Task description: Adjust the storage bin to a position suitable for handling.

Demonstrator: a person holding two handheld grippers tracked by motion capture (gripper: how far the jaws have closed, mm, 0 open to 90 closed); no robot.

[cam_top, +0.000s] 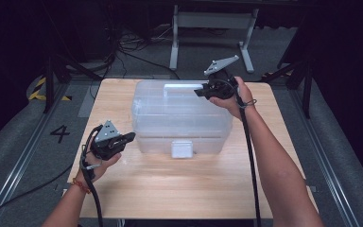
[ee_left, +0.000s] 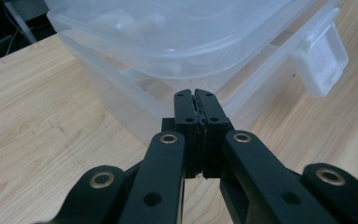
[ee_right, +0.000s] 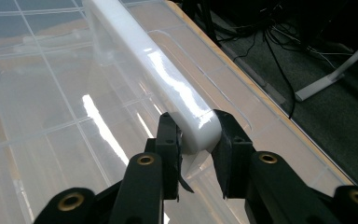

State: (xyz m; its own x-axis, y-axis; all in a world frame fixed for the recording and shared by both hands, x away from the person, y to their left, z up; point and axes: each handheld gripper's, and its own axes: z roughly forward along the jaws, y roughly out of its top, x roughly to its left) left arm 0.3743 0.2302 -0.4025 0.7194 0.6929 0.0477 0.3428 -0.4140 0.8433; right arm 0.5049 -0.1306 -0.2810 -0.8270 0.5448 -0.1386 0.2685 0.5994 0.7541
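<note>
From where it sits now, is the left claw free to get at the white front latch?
Probably yes: the left claw, shut and empty, sits by the clear box's near-left corner, and bare tabletop lies between it and the latch.

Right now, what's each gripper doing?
Left gripper: shut, empty, beside the clear box.
Right gripper: shut on the white handle.

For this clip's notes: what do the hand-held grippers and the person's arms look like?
Both hand-held grippers, left and right, are black, each topped with a grey three-cornered plate and trailing a black cable along the forearm. In the gripper views the jaws are matte black linkages with brass-coloured rivets. The forearms are bare, without sleeves; the left wrist wears a reddish-orange band.
</note>
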